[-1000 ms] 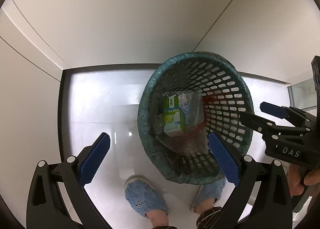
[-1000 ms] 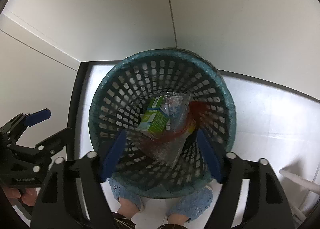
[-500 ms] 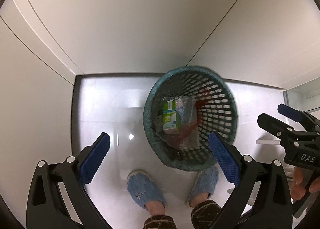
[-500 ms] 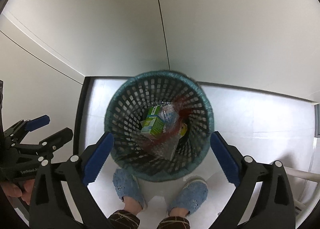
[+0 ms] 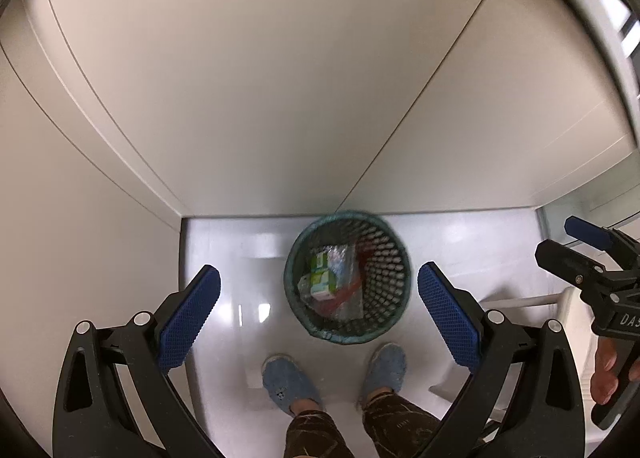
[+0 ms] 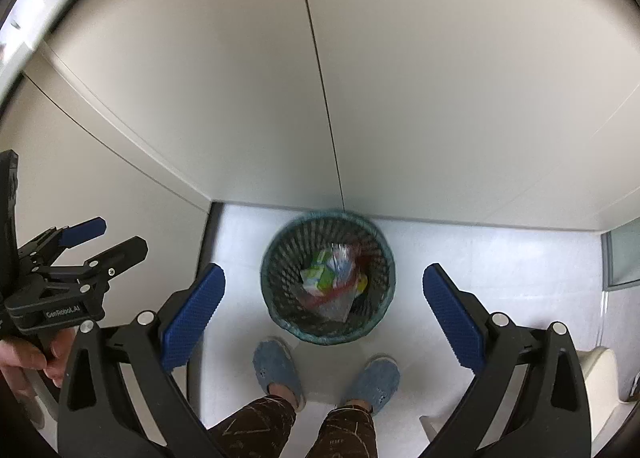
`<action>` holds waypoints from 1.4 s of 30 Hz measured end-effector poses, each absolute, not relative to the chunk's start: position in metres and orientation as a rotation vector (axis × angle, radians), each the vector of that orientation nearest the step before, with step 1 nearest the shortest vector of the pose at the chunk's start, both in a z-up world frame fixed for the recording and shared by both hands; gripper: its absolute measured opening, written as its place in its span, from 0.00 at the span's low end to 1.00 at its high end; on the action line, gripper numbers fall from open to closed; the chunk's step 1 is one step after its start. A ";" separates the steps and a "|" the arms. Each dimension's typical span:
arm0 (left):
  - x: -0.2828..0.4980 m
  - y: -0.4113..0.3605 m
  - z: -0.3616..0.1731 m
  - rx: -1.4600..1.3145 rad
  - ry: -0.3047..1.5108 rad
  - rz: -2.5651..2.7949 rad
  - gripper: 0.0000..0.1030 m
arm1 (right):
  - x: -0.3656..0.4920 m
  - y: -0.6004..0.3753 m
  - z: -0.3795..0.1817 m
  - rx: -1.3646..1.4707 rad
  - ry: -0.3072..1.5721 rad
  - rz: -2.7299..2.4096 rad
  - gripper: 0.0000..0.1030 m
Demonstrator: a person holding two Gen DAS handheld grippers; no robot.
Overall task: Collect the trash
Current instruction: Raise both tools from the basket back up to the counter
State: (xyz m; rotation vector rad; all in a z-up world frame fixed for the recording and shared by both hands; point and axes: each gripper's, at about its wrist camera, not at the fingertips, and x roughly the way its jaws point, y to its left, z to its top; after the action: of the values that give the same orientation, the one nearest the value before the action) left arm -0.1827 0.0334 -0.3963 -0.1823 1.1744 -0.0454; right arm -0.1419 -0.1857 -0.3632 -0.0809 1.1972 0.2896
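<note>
Both tools (image 5: 318, 316) (image 6: 324, 312) agape; carton (image 5: 321, 278) upright in basket (image 5: 390, 258).

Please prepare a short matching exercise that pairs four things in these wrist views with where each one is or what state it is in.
Column one:
1. green and white carton
2. teal mesh waste basket
3. blue fabric slippers
4. left gripper

Column two:
A. on the person's feet, just in front of the bin
B. open, holding nothing
C. lying inside the bin among clear plastic wrap
D. standing on the pale floor against the wall

Pairs: 1-C, 2-D, 3-A, 4-B
</note>
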 end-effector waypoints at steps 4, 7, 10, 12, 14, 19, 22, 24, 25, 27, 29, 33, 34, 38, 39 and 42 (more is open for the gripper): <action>-0.185 0.033 -0.330 -0.150 1.110 -0.081 0.94 | -0.145 -0.185 -0.311 -0.086 1.153 0.282 0.92; -0.183 0.035 -0.283 -0.137 1.074 -0.090 0.94 | -0.145 -0.185 -0.272 -0.067 1.123 0.267 0.92; -0.177 0.037 -0.242 -0.120 1.046 -0.092 0.94 | -0.141 -0.183 -0.233 -0.074 1.085 0.259 0.92; -0.173 0.039 -0.218 -0.114 1.023 -0.093 0.94 | -0.138 -0.181 -0.206 -0.083 1.051 0.254 0.92; -0.170 0.041 -0.199 -0.124 1.003 -0.097 0.94 | -0.136 -0.179 -0.183 -0.091 1.022 0.243 0.92; -0.160 0.050 -0.158 -0.120 0.948 -0.096 0.94 | -0.129 -0.178 -0.130 -0.063 0.953 0.213 0.92; -0.153 0.050 -0.132 -0.087 0.922 -0.092 0.94 | -0.124 -0.178 -0.104 -0.059 0.917 0.153 0.92; -0.149 0.051 -0.115 -0.075 0.894 -0.090 0.94 | -0.121 -0.177 -0.091 -0.047 0.904 0.134 0.92; -0.146 0.052 -0.105 -0.067 0.881 -0.089 0.94 | -0.120 -0.179 -0.085 -0.035 0.897 0.130 0.92; -0.140 0.055 -0.090 -0.061 0.859 -0.087 0.94 | -0.113 -0.179 -0.076 -0.020 0.892 0.119 0.92; -0.131 0.059 -0.076 -0.068 0.846 -0.086 0.94 | -0.104 -0.178 -0.068 -0.019 0.890 0.119 0.92; -0.113 0.062 -0.056 -0.069 0.816 -0.077 0.94 | -0.082 -0.172 -0.050 -0.054 0.871 0.110 0.92; -0.107 0.062 -0.051 -0.071 0.813 -0.078 0.94 | -0.075 -0.171 -0.045 -0.058 0.868 0.114 0.92; -0.080 0.061 -0.039 -0.073 0.794 -0.069 0.94 | -0.043 -0.169 -0.034 -0.064 0.862 0.137 0.92; -0.073 0.060 -0.038 -0.075 0.791 -0.065 0.94 | -0.034 -0.169 -0.033 -0.063 0.860 0.147 0.92; -0.043 0.055 -0.036 -0.080 0.793 -0.041 0.94 | 0.001 -0.168 -0.032 -0.082 0.861 0.179 0.92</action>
State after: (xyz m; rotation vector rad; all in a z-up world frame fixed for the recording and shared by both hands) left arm -0.0430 0.0549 -0.0358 -0.0798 0.7929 -0.0412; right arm 0.0010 -0.1685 -0.0316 -0.0816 0.8613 0.1786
